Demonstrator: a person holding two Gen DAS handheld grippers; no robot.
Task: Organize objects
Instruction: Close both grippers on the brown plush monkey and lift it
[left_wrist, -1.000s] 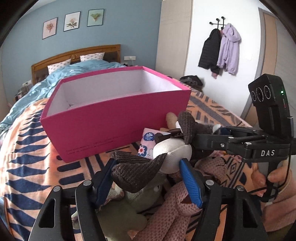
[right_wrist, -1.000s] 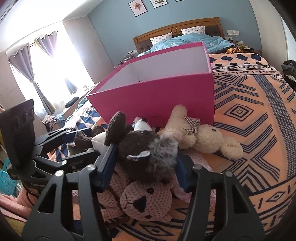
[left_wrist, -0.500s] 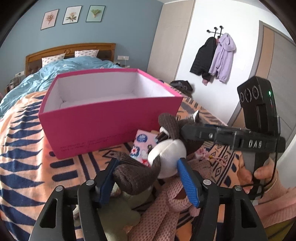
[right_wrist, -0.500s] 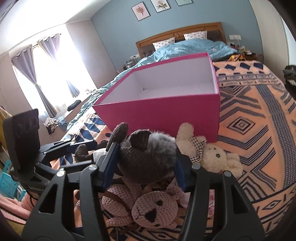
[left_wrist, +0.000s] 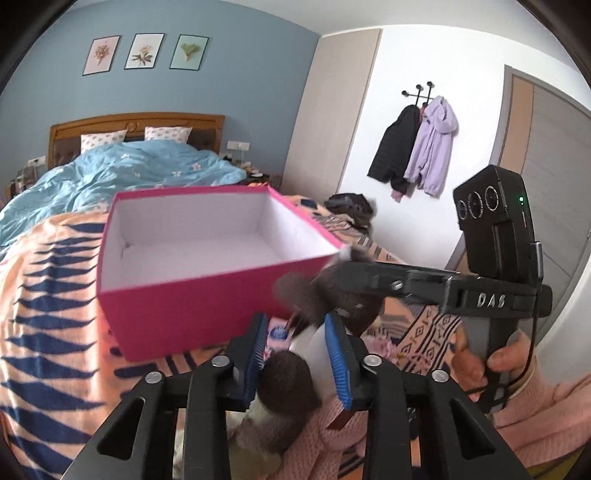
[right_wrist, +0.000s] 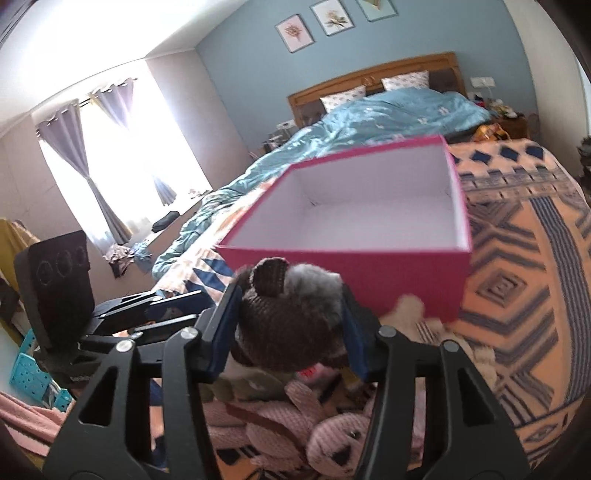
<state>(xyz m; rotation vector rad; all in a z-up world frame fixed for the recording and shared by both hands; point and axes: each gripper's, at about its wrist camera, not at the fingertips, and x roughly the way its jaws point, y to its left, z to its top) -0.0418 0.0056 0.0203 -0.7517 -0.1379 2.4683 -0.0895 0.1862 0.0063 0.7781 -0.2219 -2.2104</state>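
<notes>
Just in front of the pink box's near wall, on the patterned blanket, both claws pinch 1 brown plush toy between them. The right claw squeezes its head, and its jaws have just been closing on it. The left claw has just snapped nearly shut on the toy's dark limb and pale body. The toy's long axis runs from one claw to the other, roughly along the box's near wall, and it hangs clear of the pink knitted toys and the cream bear lying before the box. The open, empty box lies ahead and slightly below; the right claw looks nearer its rim, so the carry is forward over that wall.
</notes>
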